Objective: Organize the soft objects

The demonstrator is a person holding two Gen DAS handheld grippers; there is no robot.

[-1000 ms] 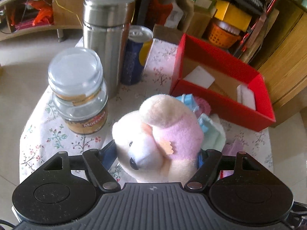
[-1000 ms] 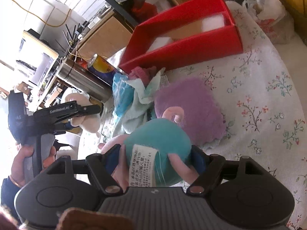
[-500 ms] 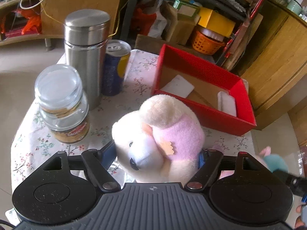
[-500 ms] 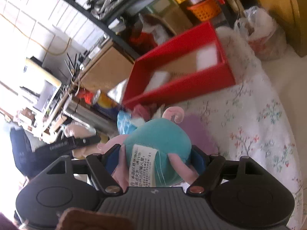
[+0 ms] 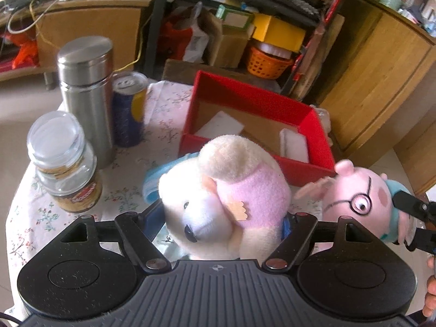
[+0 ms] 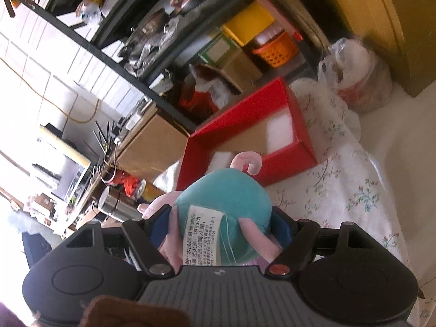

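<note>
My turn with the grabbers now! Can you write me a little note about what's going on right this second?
Left tool: shut on the white-and-pink plush dog, held above the table.
Right tool: shut on the pig plush in the teal dress, also held up.
Red box: open on the flowered tablecloth; only white pads inside, no toys yet.
A blue soft item lies behind the dog; the jar, flask and can are not soft.
Left: probably drop both plushies in the box, then fetch the rest.

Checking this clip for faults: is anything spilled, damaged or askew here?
Nothing stands out. Flask, can and jar stand upright, the red box looks intact, and each gripper holds a plush toy cleanly.
</note>
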